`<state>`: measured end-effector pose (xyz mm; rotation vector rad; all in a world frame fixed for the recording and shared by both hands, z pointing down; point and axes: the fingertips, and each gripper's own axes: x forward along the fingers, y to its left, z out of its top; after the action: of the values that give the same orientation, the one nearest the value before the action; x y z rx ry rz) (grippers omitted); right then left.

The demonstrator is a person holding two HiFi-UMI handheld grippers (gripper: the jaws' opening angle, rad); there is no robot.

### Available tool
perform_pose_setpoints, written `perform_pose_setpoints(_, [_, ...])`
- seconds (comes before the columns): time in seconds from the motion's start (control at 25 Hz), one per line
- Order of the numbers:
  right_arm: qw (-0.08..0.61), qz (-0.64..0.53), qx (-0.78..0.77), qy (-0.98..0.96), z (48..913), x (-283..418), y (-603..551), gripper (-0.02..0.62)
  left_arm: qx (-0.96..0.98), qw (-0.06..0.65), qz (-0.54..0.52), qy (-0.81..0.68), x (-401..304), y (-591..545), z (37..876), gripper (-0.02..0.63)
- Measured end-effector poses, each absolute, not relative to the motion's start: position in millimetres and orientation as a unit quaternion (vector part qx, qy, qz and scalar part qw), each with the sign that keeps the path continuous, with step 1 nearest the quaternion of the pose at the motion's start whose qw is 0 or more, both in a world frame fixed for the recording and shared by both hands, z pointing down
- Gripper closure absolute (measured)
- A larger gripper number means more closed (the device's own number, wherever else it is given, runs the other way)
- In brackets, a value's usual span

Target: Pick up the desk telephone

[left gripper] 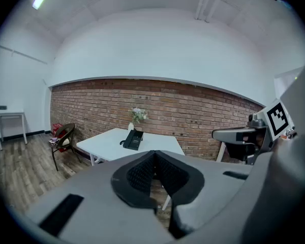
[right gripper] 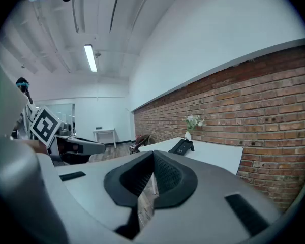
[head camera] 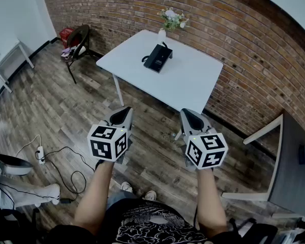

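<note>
In the head view the desk telephone (head camera: pixel 158 58) lies on the white surface (head camera: pixel 193 80) just beside the flower vase (head camera: pixel 162 34), well apart from my left tool (head camera: pixel 123 112) and right tool (head camera: pixel 189 114), so I judge this the approach. The left gripper view shows jaws pressed together on nothing. The right gripper view shows the same, so next I must move in toward the vase and spread a tool.

The desk telephone (head camera: pixel 158 58) is a slim black set lying on the white table (head camera: pixel 193 80), toward the far side by the brick wall (head camera: pixel 234 39). It sits askew to the table's edges, its top face sloping slightly. A dark cord loops out at its left edge. A small vase of flowers (head camera: pixel 162 34) stands just behind it.
</note>
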<state>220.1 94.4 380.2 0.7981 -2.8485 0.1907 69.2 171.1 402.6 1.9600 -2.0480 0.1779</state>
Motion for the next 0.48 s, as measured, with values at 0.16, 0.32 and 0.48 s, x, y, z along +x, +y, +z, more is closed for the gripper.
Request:
perform_pose_setpoints(0.16, [0.084, 0.063, 0.269, -0.957, 381.4, 217.0, 87.6, 0.592, 0.682, 0.151, 0.061, -0.713, 67.4, 162.8, 404.0, 0.600])
perform_pose_setpoints(0.32, [0.085, 0.067, 0.269, -0.957, 385.4, 214.5, 80.6, 0.592, 0.680, 0.154, 0.058, -0.715, 63.4, 155.4, 406.2, 0.600])
perform_pose_setpoints(0.48, [0.086, 0.072, 0.266, -0.957, 389.4, 203.7, 68.5, 0.592, 0.680, 0.154, 0.052, -0.715, 52.8, 142.0, 406.2, 0.600])
